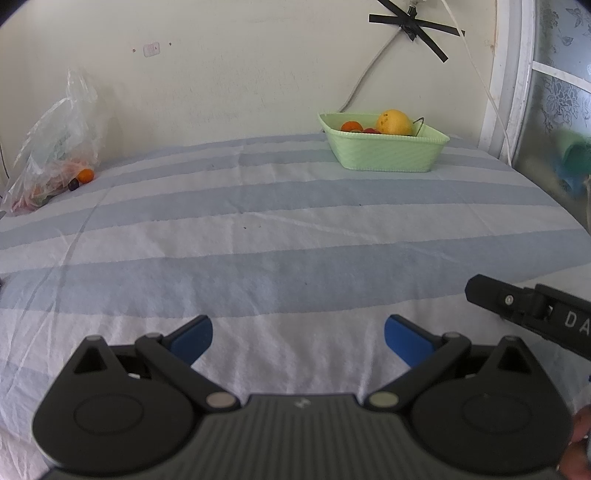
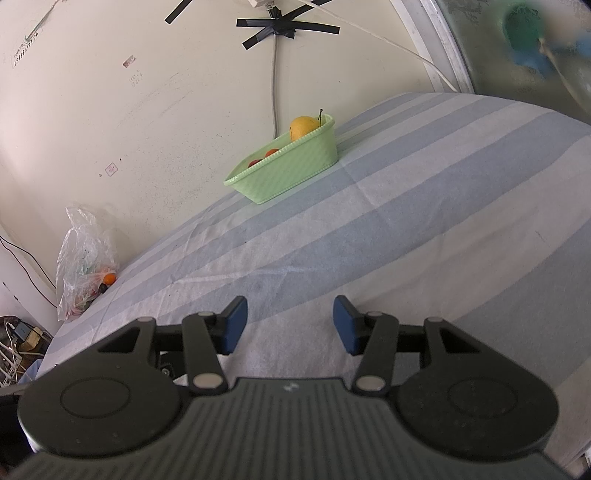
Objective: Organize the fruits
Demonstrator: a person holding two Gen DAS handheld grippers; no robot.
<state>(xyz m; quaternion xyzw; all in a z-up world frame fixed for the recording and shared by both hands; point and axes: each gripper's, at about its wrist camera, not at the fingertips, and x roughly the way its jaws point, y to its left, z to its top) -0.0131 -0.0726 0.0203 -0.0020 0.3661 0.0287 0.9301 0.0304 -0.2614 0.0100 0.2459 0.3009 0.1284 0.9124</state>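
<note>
A pale green basket (image 1: 384,153) (image 2: 291,173) stands at the far side of the striped cloth, near the wall. In it lie a large yellow fruit (image 1: 393,122) (image 2: 303,127), a small orange fruit (image 1: 351,126) (image 2: 272,152) and something red (image 1: 369,130). A clear plastic bag (image 1: 55,147) (image 2: 83,262) leans on the wall at the far left, with a small orange fruit (image 1: 85,175) (image 2: 109,278) and a dark fruit (image 1: 73,184) at its mouth. My left gripper (image 1: 297,338) is open over bare cloth. My right gripper (image 2: 290,325) is open too, empty.
The striped blue and white cloth (image 1: 258,236) (image 2: 406,221) covers the whole surface. Part of the right gripper's arm (image 1: 532,306) shows at the right edge of the left wrist view. Cables and black tape (image 2: 284,27) hang on the wall. A window frame (image 1: 513,74) stands at the right.
</note>
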